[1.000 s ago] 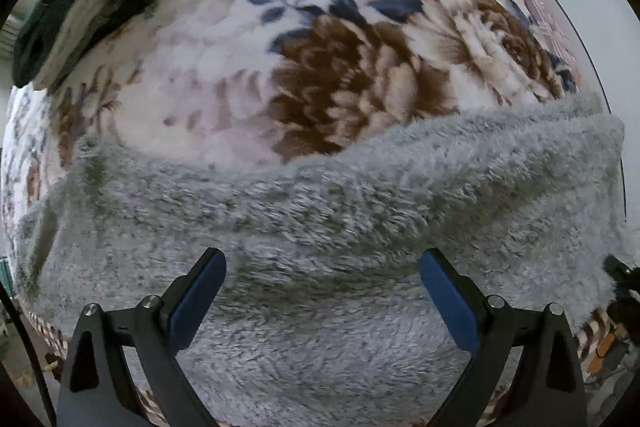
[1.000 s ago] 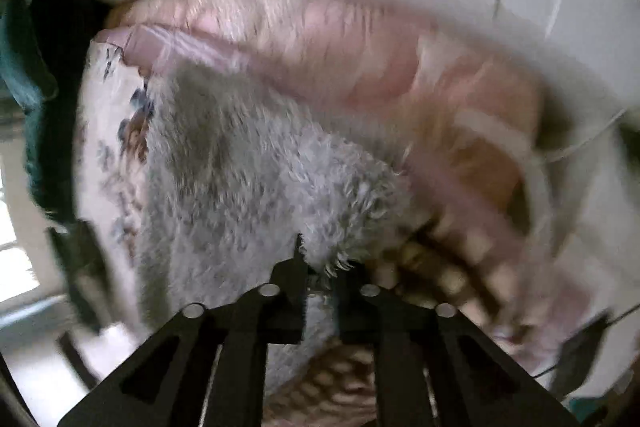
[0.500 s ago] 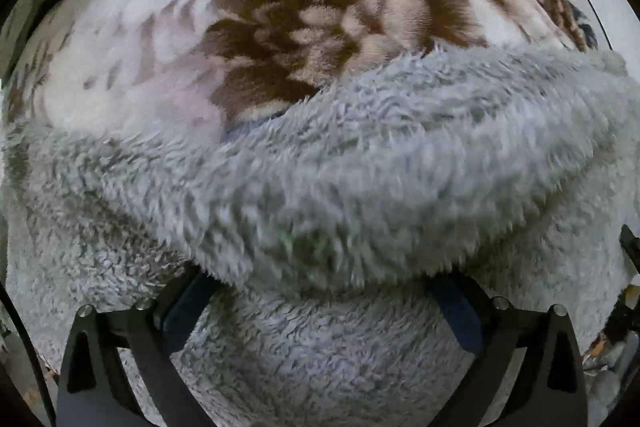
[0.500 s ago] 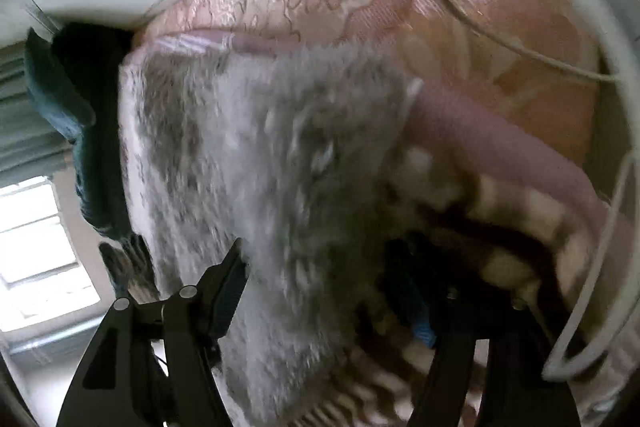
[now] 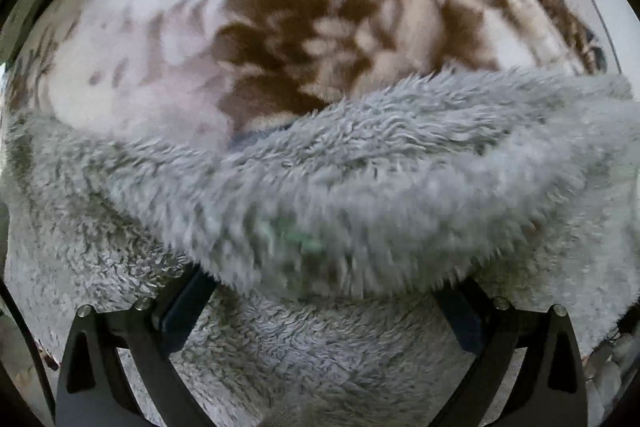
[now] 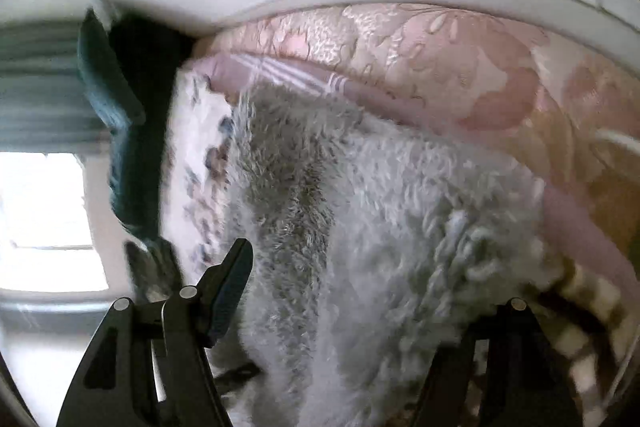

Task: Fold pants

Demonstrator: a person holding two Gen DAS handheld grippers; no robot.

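The fluffy grey pants (image 5: 360,179) lie on a floral blanket (image 5: 280,19), with a folded layer lying over the lower layer. My left gripper (image 5: 320,291) is open just above the pants; the folded edge drapes over its fingertips and hides them. In the right wrist view the same grey pants (image 6: 360,227) fill the middle. My right gripper (image 6: 360,287) is open with its jaws wide apart, one on each side of the fabric; its right fingertip is hidden behind the fleece.
A pink patterned quilt (image 6: 460,67) and a pink striped edge (image 6: 300,75) lie beyond the pants. Dark teal cloth (image 6: 116,131) hangs at the left by a bright window (image 6: 44,219). A brown-and-cream striped fabric (image 6: 584,307) shows at the right. A white wall is behind.
My right gripper has opened and let go of the pants corner it was shut on. The folded layer has come down over the lower layer. My left gripper stayed open.
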